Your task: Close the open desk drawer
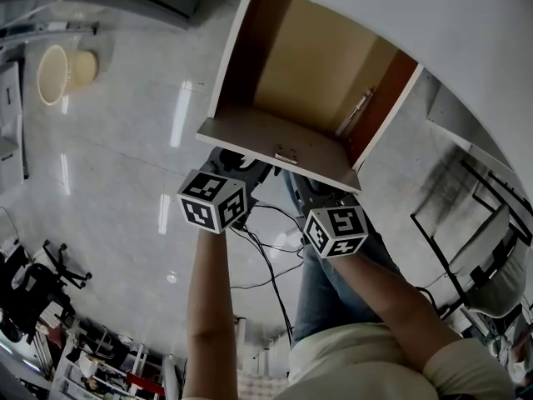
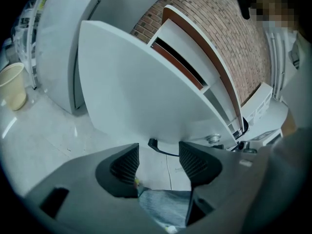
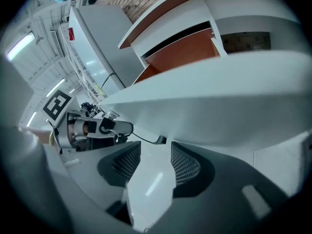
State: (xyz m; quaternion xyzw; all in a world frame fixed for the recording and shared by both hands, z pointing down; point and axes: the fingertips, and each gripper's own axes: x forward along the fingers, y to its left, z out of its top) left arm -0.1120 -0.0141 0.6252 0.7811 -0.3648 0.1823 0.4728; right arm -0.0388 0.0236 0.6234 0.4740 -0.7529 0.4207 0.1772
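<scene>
Open drawer front (image 1: 250, 133) just beyond spread, empty fingers (image 2: 126, 165) of left gripper (image 2: 158, 161) and right gripper (image 3: 155, 162)

Head view from above, facing steeply down into the open drawer (image 1: 316, 65), left gripper view close beneath its white drawer front (image 2: 146, 91), angled upward, right gripper view equally near, all three sharing that front

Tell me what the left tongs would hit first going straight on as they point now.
Most likely the white drawer front, near its lower edge. The left tongs are open with nothing between them. Depth is unclear, so they might slip under it.
</scene>
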